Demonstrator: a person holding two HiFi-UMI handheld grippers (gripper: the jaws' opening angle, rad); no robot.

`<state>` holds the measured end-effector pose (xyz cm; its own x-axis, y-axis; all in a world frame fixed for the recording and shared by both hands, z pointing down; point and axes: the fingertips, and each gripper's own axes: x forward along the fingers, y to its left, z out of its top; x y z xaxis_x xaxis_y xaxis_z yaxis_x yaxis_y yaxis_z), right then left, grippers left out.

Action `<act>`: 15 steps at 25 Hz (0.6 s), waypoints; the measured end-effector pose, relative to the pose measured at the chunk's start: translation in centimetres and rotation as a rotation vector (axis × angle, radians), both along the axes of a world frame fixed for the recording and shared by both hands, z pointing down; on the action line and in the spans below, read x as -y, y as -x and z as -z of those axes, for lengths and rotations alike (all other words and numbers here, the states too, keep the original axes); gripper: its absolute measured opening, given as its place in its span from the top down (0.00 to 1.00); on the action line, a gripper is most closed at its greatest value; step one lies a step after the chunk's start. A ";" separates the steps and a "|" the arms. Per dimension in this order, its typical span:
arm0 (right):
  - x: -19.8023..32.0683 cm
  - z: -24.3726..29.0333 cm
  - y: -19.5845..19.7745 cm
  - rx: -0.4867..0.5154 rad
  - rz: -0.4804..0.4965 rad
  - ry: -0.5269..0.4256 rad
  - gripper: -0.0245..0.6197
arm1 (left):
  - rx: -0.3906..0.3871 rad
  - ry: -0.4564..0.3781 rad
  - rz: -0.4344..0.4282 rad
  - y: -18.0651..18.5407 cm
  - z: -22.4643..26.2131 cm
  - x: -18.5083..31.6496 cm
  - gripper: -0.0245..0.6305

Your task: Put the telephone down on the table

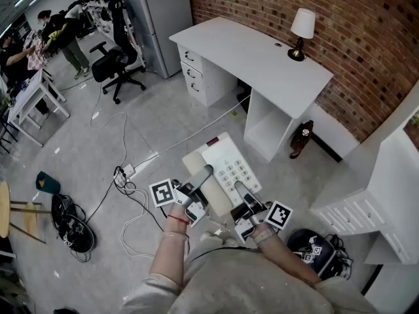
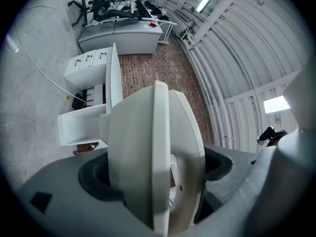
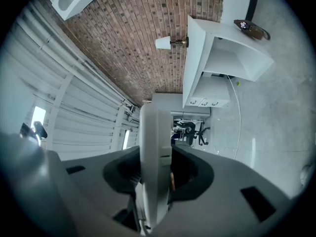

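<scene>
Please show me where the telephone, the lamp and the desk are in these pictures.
telephone [image 1: 234, 171]: head view, on its keypad.
lamp [image 1: 303, 23]: head view, on its white shade.
desk [image 1: 252, 54]: head view, on a bare part of its top.

A lamp [image 1: 302, 33] stands far ahead of the right gripper [image 1: 237, 187]. Cables [image 1: 128, 187] and shoes [image 1: 72, 224] lie left of the left gripper [image 1: 206, 171].
</scene>
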<state>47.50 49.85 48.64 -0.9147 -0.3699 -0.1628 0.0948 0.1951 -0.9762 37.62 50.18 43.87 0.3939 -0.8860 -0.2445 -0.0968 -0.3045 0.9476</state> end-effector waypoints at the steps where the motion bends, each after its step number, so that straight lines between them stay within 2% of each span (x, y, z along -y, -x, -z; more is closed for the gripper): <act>1: 0.0 -0.1 -0.2 0.000 -0.002 0.003 0.75 | 0.003 0.000 -0.001 -0.2 -0.1 0.1 0.30; 15: 1.7 -1.0 -0.7 -0.012 0.009 0.018 0.75 | -0.002 0.011 0.014 -0.8 -1.0 1.6 0.30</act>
<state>48.21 48.12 49.64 -0.9199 -0.3643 -0.1451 0.0846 0.1769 -0.9806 38.45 48.59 44.90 0.3813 -0.8940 -0.2351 -0.0988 -0.2923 0.9512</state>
